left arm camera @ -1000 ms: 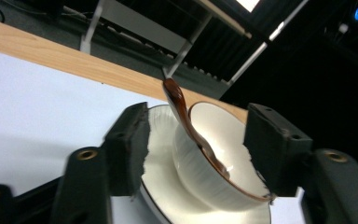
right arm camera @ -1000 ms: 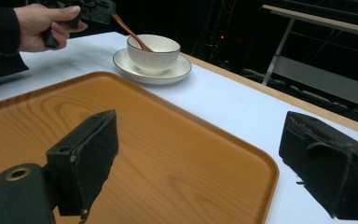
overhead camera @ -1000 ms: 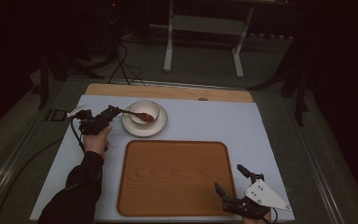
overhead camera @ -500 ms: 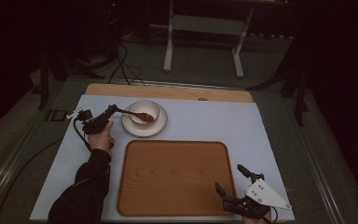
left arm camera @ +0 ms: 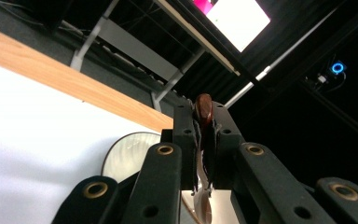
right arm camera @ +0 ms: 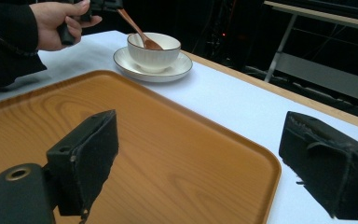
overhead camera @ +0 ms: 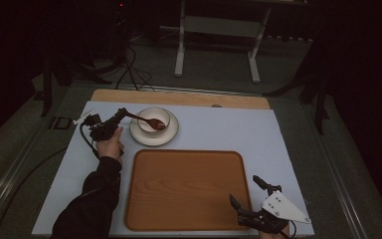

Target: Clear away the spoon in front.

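A brown wooden spoon [overhead camera: 149,121] leans in a white bowl [overhead camera: 155,117] that stands on a white saucer [overhead camera: 172,134] at the back left of the white mat. My left gripper [overhead camera: 122,113] is shut on the spoon's handle; its jaws have just been closing with the handle between them. In the left gripper view the handle's tip [left arm camera: 203,106] pokes out above the pressed pads [left arm camera: 186,140], with the saucer [left arm camera: 130,154] behind. My right gripper [overhead camera: 243,189] stands open over the near right corner of the wooden tray [overhead camera: 186,189], nothing between its fingers [right arm camera: 98,154].
The right gripper view looks across the tray [right arm camera: 121,116] to the bowl [right arm camera: 153,50], the saucer [right arm camera: 179,70], the spoon [right arm camera: 137,30] and the left hand [right arm camera: 56,23]. A wooden strip [overhead camera: 179,98] borders the mat's far edge. Metal stand legs [overhead camera: 181,45] rise behind the table.
The left hand has barely shifted beside the saucer, and the spoon still rests in the bowl. The right gripper has stayed where it was.
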A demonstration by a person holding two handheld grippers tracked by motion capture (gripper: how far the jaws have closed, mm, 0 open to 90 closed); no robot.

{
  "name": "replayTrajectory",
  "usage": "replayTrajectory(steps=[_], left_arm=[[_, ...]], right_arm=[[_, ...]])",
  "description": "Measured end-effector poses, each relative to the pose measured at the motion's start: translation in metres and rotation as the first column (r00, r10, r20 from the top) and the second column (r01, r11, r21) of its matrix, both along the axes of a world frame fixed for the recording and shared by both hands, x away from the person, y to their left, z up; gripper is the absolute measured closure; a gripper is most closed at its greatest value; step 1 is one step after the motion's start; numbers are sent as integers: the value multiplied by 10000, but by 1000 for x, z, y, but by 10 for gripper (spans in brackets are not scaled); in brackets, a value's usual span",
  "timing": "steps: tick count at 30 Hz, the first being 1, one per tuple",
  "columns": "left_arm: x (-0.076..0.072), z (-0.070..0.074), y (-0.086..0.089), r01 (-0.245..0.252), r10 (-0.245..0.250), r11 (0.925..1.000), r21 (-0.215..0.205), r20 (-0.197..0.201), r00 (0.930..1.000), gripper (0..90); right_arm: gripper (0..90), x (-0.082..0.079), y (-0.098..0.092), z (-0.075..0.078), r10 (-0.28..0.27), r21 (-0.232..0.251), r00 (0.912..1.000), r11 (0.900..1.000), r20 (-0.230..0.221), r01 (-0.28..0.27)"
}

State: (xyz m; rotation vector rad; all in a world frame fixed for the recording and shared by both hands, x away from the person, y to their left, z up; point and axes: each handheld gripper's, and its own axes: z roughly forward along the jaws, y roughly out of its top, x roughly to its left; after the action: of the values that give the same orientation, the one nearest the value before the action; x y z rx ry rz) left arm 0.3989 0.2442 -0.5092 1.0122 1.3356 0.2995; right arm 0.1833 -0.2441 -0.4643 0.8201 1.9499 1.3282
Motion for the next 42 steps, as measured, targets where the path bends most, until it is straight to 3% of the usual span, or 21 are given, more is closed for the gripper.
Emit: replayTrajectory(steps=[10, 12, 13, 20, 28, 30, 31, 34, 35, 36, 40, 42], left_arm=[[-2, 30, -1, 168, -168, 9987, 486, -21, 9999, 837], [-2, 30, -1, 168, -168, 9987, 486, -21, 9999, 837], [-4, 44, 1, 234, -228, 9967, 780, -82, 9997, 837], [-12, 74, 11, 443, -434, 9908, 1276, -105, 9990, 837], [-24, 98, 18, 825, -773, 9812, 1745, -367, 9963, 838], [-24, 98, 18, 825, -773, 9812, 1745, -367, 9963, 838], [-29, 108, 20, 1154, -1072, 9745, 1922, -526, 9929, 837], [-34, 119, 20, 1420, -1334, 9651, 2200, -534, 9896, 837], [-34, 119, 20, 1420, -1334, 9651, 2200, -534, 9896, 837], [-38, 126, 21, 1636, -1555, 9580, 2355, -529, 9864, 837], [-45, 136, 20, 1994, -1892, 9428, 2671, -635, 9799, 837], [-45, 136, 20, 1994, -1892, 9428, 2671, -635, 9799, 837]], right_arm=[[117, 0, -1, 1, -12, 51, 10000, 10000, 2, 12], [117, 0, -1, 1, -24, 60, 10000, 10000, 19, 24], [117, -1, -2, 2, -40, 76, 10000, 10000, 35, 40], [117, -1, -1, 2, -21, 71, 10000, 10000, 40, 20], [117, -1, -1, 2, -33, 76, 10000, 10000, 71, 32], [117, -1, -1, 2, -57, 81, 10000, 10000, 60, 57], [117, -1, -1, 2, -90, 102, 9999, 9999, 84, 89], [117, -1, -1, 3, -103, 121, 9998, 9999, 143, 102], [117, -1, -1, 3, -103, 121, 9998, 9999, 143, 102], [117, -2, -2, 3, -100, 131, 9998, 9999, 158, 98], [117, -2, -2, 3, -114, 143, 9997, 9998, 193, 111], [117, -2, -2, 3, -122, 151, 9997, 9998, 199, 119]])
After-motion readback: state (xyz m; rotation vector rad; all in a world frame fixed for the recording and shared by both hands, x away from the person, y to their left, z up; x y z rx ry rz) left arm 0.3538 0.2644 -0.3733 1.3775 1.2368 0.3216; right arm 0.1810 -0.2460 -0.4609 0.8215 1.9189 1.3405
